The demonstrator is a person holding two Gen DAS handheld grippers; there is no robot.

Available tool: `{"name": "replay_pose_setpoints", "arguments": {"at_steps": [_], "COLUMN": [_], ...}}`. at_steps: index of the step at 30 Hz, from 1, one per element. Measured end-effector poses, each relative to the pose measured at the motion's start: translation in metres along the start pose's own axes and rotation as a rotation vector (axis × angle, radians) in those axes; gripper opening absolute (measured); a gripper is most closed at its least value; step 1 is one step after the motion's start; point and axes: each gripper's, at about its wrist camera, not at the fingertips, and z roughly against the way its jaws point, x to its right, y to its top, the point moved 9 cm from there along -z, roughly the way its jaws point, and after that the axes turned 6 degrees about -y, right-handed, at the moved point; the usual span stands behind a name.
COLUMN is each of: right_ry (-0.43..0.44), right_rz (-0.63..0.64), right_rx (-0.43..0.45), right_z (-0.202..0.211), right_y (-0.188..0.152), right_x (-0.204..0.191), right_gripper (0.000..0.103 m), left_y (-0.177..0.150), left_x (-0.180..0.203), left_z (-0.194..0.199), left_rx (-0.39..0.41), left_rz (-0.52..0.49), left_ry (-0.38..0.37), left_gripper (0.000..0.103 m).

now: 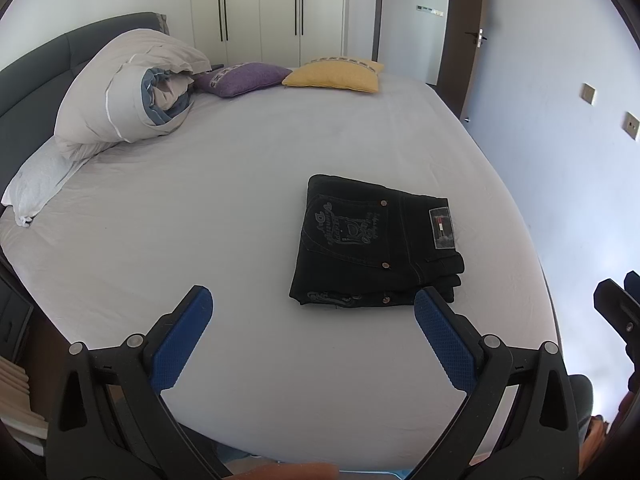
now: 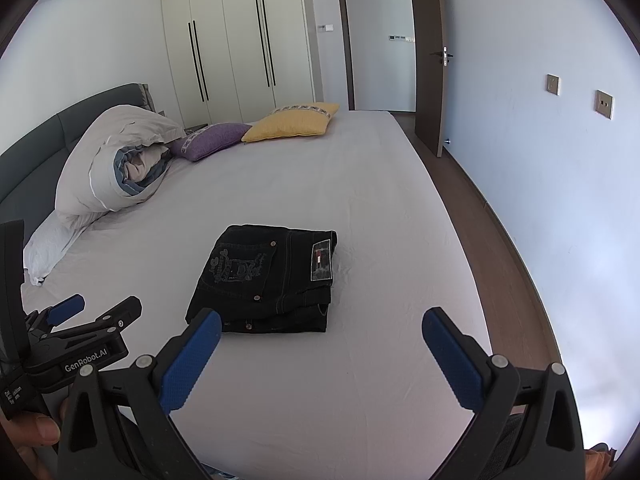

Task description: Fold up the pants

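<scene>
Our left claw [image 1: 313,306] hung wide and empty above the bed [image 1: 240,168], and our right claw [image 2: 321,329] was just as wide, gripping nothing. The pants [image 1: 372,244] lay folded in a compact black stack on the sheet, beyond both claws, touching neither.

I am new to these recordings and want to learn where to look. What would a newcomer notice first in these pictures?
First, the black pants, folded into a compact stack on the pale bed sheet, with nothing touching them. Next, the left hand-held gripper and right hand-held gripper, both open and empty, short of the stack. At the headboard lie a rolled duvet, a purple cushion and a yellow cushion.
</scene>
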Motion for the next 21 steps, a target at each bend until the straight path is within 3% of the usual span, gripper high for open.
{"name": "replay_pose_setpoints", "arguments": {"at_steps": [21], "right_ry": [0.004], "right_rz": [0.006], "right_rx": [-0.01], "right_z": [-0.0025], "right_y": [-0.0081], "right_x": [0.0009], "right_gripper": [0.103], "left_y": [-0.0028], "left_x": [-0.0012], "left_z": [-0.0012], "left_rx": [-0.001], "left_rz": [0.001], "left_ry": [0.001], "left_gripper": [0.103]}}
